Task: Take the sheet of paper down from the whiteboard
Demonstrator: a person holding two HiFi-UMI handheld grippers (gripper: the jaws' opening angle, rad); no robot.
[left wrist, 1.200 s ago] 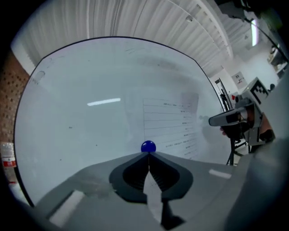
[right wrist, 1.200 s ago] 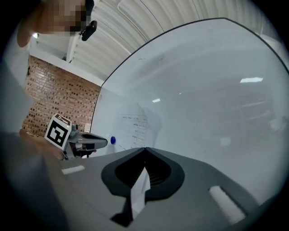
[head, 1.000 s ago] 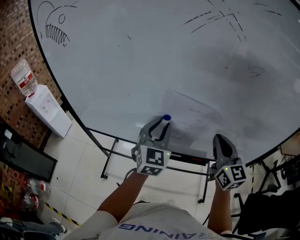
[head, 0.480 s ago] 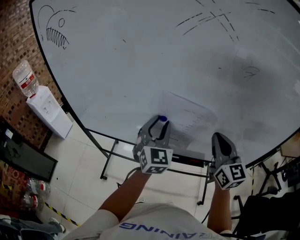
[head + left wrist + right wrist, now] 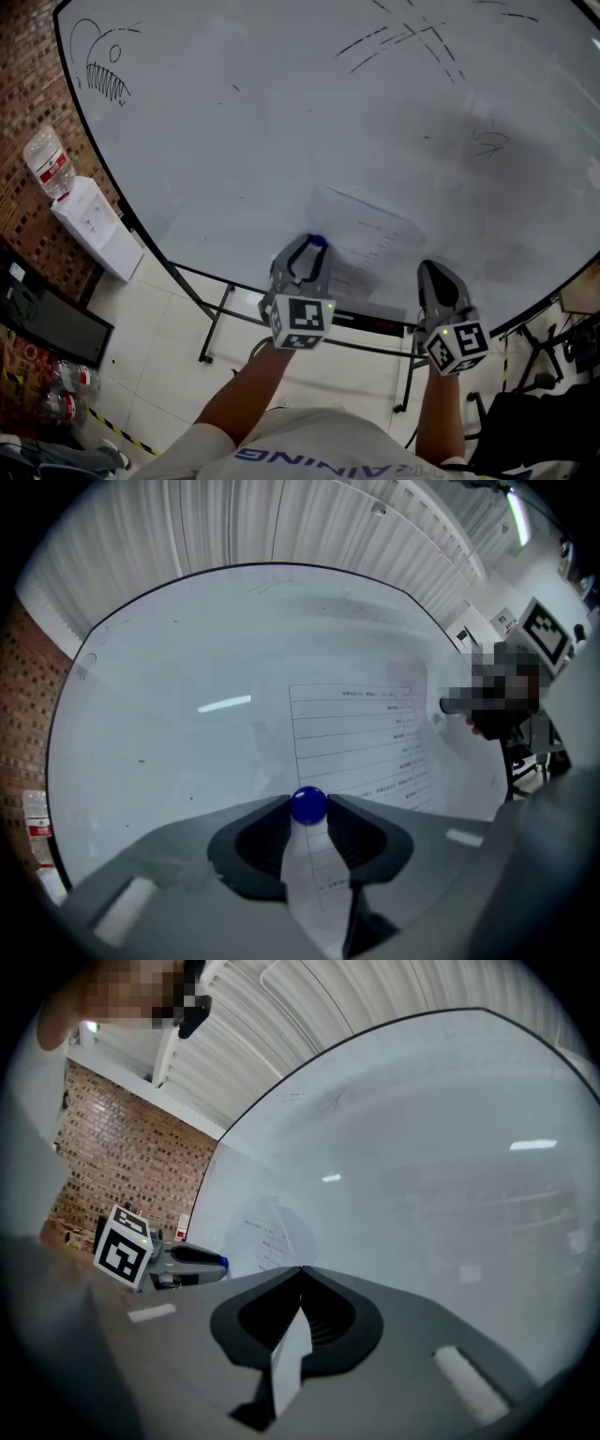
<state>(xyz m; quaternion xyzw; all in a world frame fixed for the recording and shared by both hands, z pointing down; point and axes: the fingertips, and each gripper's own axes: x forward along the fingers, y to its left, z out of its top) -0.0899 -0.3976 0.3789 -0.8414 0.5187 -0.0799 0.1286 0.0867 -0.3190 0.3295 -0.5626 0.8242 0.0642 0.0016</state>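
A printed sheet of paper [image 5: 375,234] hangs low on the whiteboard [image 5: 281,122], and it also shows in the left gripper view [image 5: 356,742]. A blue round magnet [image 5: 317,241] sits at its lower left corner. My left gripper [image 5: 314,247] points level at the board. Its jaws are closing, with the magnet [image 5: 307,804] between the tips and touching both. My right gripper [image 5: 433,272] is shut and holds nothing. It stands close to the board, just right of the sheet's lower edge. The right gripper view shows its shut tips [image 5: 300,1269] and the left gripper [image 5: 192,1262].
Black marker sketches mark the board's upper left [image 5: 98,70] and upper right [image 5: 412,37]. The board stands on a black metal frame [image 5: 220,309]. A white water dispenser with a bottle [image 5: 89,220] stands at the left by a brick wall. A dark chair [image 5: 534,412] is at the lower right.
Both grippers stay at nearly the same spots by the board. The blue magnet remains at the left gripper's tips. The head view has drifted slightly.
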